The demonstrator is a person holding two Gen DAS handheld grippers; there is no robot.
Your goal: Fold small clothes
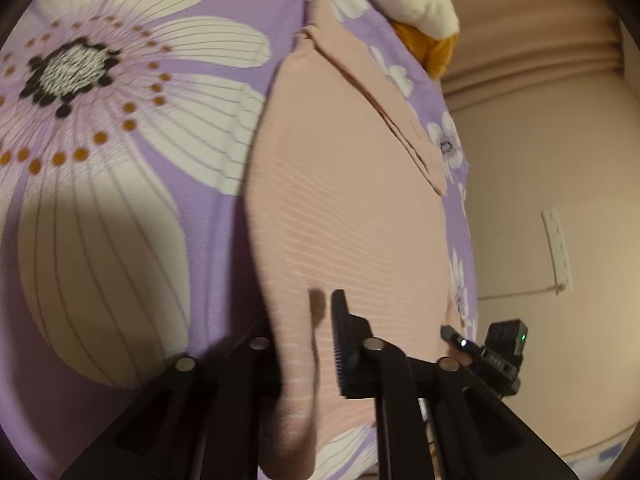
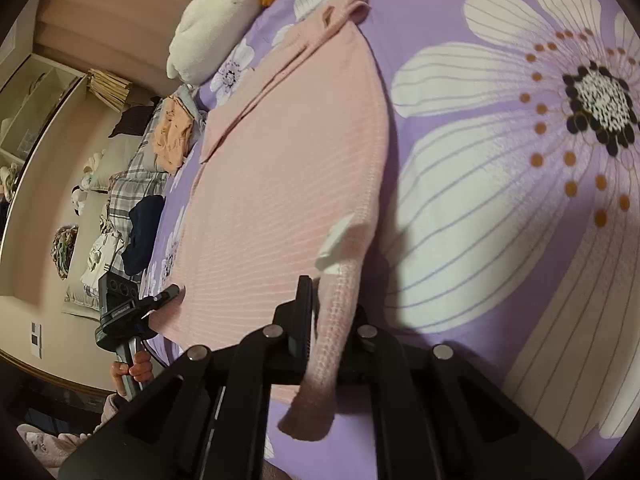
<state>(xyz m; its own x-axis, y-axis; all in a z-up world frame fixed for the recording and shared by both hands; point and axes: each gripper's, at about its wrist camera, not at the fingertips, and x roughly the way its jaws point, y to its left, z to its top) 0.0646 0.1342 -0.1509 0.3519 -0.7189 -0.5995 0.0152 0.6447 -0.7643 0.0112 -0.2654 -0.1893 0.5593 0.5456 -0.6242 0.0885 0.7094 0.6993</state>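
Note:
A small pink ribbed garment (image 1: 344,208) lies spread on a purple flowered bedsheet (image 1: 132,92), with a sleeve folded across its far part. My left gripper (image 1: 316,344) is shut on the garment's near edge at one corner; only the right finger (image 1: 344,344) shows, the other is under the cloth. In the right wrist view my right gripper (image 2: 332,320) is shut on the other near corner of the garment (image 2: 288,168), beside a white label (image 2: 334,244). Each gripper appears in the other's view, the right (image 1: 452,334) and the left (image 2: 174,292), at the garment's edge.
A white and orange plush pillow (image 2: 216,12) lies at the far end of the bed. Folded clothes (image 2: 172,132), a plaid blanket (image 2: 132,188) and a dark garment (image 2: 142,232) lie along the bed's side. A beige wall (image 1: 560,160) with a socket strip stands beyond.

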